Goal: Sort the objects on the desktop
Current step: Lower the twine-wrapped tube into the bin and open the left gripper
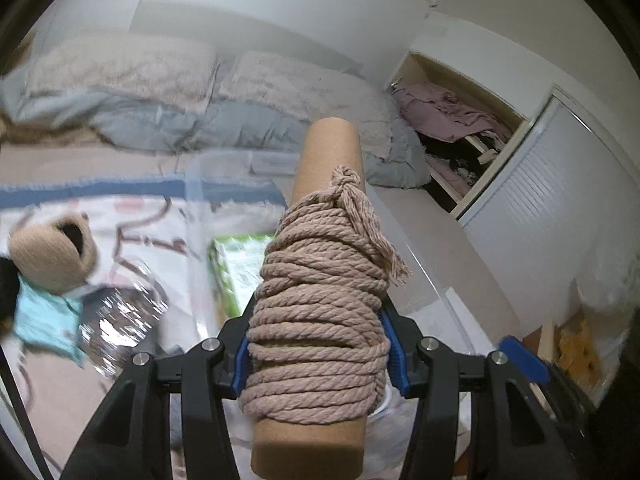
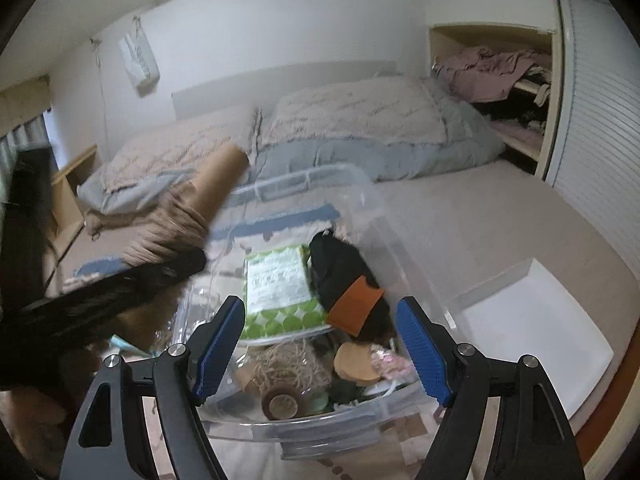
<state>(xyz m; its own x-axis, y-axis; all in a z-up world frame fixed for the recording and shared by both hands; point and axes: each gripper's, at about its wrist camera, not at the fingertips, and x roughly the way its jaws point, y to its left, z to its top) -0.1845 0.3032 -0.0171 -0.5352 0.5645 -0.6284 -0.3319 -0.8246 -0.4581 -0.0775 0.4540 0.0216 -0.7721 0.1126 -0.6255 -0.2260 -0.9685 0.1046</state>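
My left gripper (image 1: 318,354) is shut on a cardboard tube wound with beige rope (image 1: 320,304); its blue pads press the rope from both sides. The tube points away from me, over the clear plastic bin (image 1: 196,200). In the right wrist view the same rope tube (image 2: 192,208) shows blurred at the left, beside the bin. My right gripper (image 2: 322,346) is open and holds nothing. It hovers above the clear bin (image 2: 360,196), which holds a green-and-white packet (image 2: 280,288), a black item with an orange patch (image 2: 344,280), loose twine, a tape roll (image 2: 284,400) and a tan disc.
A tan yarn ball (image 1: 52,252), a teal packet (image 1: 48,316) and a shiny foil pack (image 1: 120,316) lie left of the bin. A white lid (image 2: 532,328) lies at the right. A bed with pillows (image 2: 360,112) and an open closet (image 2: 504,80) stand behind.
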